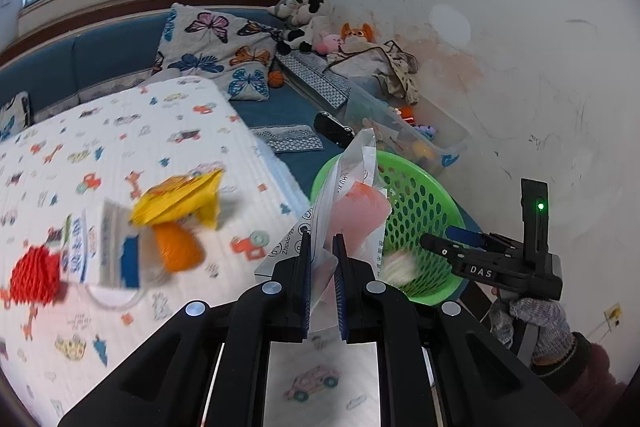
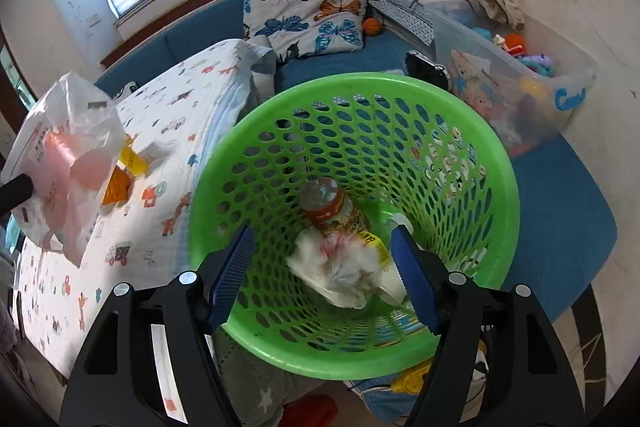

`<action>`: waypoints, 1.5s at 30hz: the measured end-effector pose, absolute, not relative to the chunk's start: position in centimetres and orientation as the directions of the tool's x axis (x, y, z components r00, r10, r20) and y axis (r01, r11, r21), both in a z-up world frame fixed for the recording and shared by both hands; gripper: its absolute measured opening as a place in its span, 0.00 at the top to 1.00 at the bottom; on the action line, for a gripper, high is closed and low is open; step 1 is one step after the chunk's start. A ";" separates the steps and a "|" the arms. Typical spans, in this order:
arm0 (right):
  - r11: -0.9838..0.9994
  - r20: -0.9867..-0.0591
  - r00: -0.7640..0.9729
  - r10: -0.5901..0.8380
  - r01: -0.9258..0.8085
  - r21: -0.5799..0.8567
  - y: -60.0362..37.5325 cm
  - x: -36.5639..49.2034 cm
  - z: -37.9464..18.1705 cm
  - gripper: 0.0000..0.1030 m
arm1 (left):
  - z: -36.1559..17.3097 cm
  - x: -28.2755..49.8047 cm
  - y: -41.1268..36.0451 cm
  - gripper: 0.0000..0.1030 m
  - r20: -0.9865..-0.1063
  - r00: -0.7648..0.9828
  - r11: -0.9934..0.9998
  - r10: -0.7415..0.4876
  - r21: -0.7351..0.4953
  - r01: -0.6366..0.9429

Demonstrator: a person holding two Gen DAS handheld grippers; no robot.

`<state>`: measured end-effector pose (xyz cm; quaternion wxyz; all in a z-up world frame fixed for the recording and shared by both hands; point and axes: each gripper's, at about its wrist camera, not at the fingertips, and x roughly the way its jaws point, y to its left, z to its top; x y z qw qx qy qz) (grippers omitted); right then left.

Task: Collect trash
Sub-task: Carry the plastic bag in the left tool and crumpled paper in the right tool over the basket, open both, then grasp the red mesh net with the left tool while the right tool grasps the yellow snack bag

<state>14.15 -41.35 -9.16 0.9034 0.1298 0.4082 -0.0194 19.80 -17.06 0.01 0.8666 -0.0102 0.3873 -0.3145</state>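
Clenched in my left claw (image 1: 323,247), the plastic bag (image 1: 348,199) stands upright; the green basket (image 1: 434,195) lies at two o'clock, just beyond. My right claw (image 2: 324,263) hangs released over its trash.

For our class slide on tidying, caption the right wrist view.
Open right tongs hover over the green basket, which holds a bottle and crumpled wrapper.

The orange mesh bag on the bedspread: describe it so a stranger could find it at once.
Start at the white cartoon-print bedspread left of the green perforated plastic basket. Amid the litter there, the orange mesh bag lies just below a folded yellow wrapper. The red net ball farther left is its only netted neighbour.
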 end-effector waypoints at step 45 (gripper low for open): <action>0.965 -0.715 0.688 0.120 0.087 0.246 -39.0 11.7 -7.2 0.26 | -4.3 21.7 -21.0 0.48 -0.734 0.471 0.815 -0.489 -0.191 0.548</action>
